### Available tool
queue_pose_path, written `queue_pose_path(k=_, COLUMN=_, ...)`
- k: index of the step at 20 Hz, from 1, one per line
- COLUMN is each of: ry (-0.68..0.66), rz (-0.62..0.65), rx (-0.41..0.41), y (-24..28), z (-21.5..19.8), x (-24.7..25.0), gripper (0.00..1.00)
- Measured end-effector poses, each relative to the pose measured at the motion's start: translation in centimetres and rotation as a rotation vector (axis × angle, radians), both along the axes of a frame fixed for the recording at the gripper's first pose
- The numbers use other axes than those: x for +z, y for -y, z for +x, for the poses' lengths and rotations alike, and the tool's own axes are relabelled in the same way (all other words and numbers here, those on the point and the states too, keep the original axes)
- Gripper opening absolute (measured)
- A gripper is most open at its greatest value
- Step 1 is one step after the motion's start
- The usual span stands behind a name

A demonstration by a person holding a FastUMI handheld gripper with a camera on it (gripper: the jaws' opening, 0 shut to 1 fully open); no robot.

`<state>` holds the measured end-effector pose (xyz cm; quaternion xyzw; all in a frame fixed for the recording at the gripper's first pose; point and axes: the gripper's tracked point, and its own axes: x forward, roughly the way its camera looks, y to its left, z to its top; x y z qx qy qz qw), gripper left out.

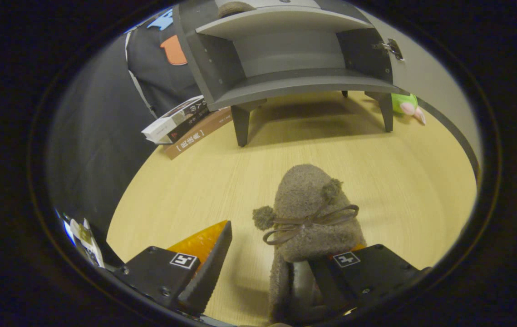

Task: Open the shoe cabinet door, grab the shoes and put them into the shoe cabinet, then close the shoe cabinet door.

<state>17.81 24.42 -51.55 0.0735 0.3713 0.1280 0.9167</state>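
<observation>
**Slipper at the fingers, cabinet open ahead**

The gripper (263,268) sits low over the wooden floor (194,181) with its fingers spread apart. A fuzzy grey-brown slipper (308,213) with a bow and pompoms lies against the right finger, possibly draped over its tip; the left finger stands clear of it. Beyond, the grey shoe cabinet (285,59) stands open, a similar slipper (233,7) apparently on its upper shelf. Stacked books (185,125) lie beside its left leg, a green plush toy (406,105) by its right.

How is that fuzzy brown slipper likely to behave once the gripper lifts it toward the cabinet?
The slipper looks plush and soft, so it will probably sag or fold rather than stay stiff. It seems light for its size. The gripper is open, with one finger against the slipper's opening, so the fuzzy fabric should grip well, not slip.
</observation>
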Motion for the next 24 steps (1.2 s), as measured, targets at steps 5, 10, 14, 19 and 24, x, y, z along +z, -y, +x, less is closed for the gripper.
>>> queue_pose_path(k=5, ry=-0.018, rz=-0.071, rx=-0.044, y=2.2, z=0.7, x=-0.9, gripper=0.56)
queue_pose_path(k=10, ry=-0.036, rz=-0.079, rx=0.01, y=2.0, z=0.5, x=-0.5, gripper=0.15)
queue_pose_path(k=14, ry=0.003, rz=-0.109, rx=0.043, y=2.6, z=0.2, x=1.8, gripper=0.07)
queue_pose_path(k=19, ry=0.126, rz=-0.128, rx=0.056, y=2.8, z=-1.0, x=8.5, gripper=0.06)
queue_pose_path(k=24, ry=0.262, rz=-0.15, rx=0.038, y=3.9, z=-1.7, x=16.3, gripper=0.06)
